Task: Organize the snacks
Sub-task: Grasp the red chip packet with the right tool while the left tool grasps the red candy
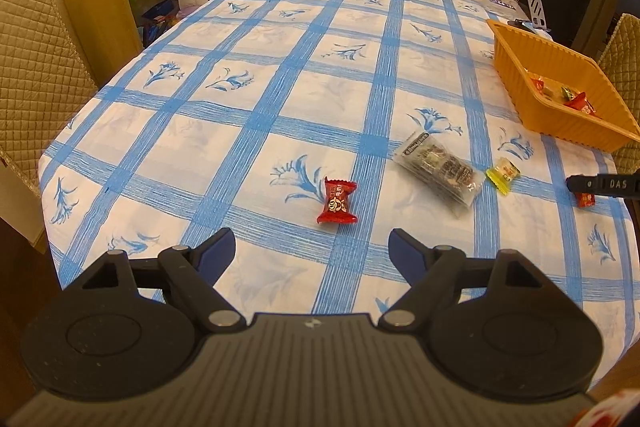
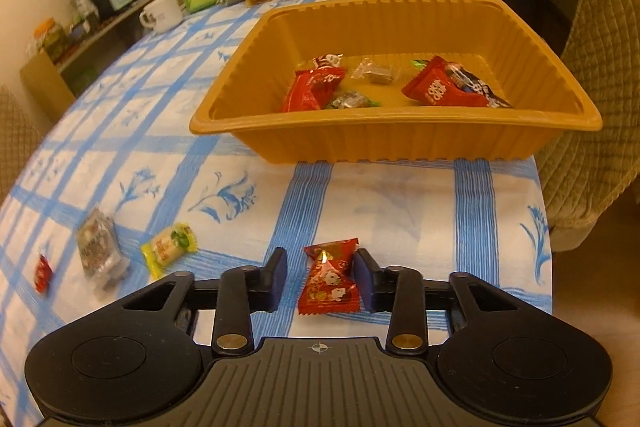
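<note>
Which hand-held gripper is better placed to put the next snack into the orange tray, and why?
Right. The right hand-held gripper already straddles a red candy just before the orange tray. The left hand-held gripper stands open, short of its red candy, farther from the tray.

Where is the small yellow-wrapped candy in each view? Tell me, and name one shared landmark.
Left wrist: the small yellow-wrapped candy lies right of centre, just right of the clear grey snack packet.
Right wrist: lower left, again right of that packet.
Shared landmark: the orange ribbed plastic tray.
</note>
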`<action>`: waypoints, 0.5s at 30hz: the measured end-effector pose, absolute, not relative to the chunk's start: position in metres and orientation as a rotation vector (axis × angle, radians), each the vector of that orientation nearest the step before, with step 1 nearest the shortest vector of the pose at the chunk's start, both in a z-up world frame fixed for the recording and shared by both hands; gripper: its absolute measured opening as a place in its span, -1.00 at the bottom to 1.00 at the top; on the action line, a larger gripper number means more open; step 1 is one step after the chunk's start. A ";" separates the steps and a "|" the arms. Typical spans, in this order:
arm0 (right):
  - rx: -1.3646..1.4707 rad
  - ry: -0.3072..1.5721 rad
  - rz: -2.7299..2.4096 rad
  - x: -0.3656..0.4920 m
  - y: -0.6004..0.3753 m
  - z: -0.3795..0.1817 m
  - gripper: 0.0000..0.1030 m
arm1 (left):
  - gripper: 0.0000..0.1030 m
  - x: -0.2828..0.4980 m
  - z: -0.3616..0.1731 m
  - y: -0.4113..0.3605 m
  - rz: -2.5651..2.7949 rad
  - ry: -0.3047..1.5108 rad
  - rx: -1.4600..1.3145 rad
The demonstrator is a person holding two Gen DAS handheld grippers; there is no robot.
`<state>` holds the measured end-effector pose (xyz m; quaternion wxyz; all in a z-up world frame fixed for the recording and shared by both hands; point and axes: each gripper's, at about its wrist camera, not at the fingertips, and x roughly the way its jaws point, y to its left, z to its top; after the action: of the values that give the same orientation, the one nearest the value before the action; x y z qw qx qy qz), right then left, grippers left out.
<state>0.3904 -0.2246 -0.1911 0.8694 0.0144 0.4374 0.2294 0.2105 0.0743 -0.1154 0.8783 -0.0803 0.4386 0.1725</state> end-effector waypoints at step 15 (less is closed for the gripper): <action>-0.011 0.860 0.486 0.379 -0.230 -0.179 -0.58 | 0.43 0.230 -0.132 0.074 0.308 0.923 -0.144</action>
<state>0.3794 -0.2297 -0.1789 0.8803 -0.0052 0.4129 0.2334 0.2302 0.0736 -0.1321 0.8814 -0.0691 0.4433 0.1478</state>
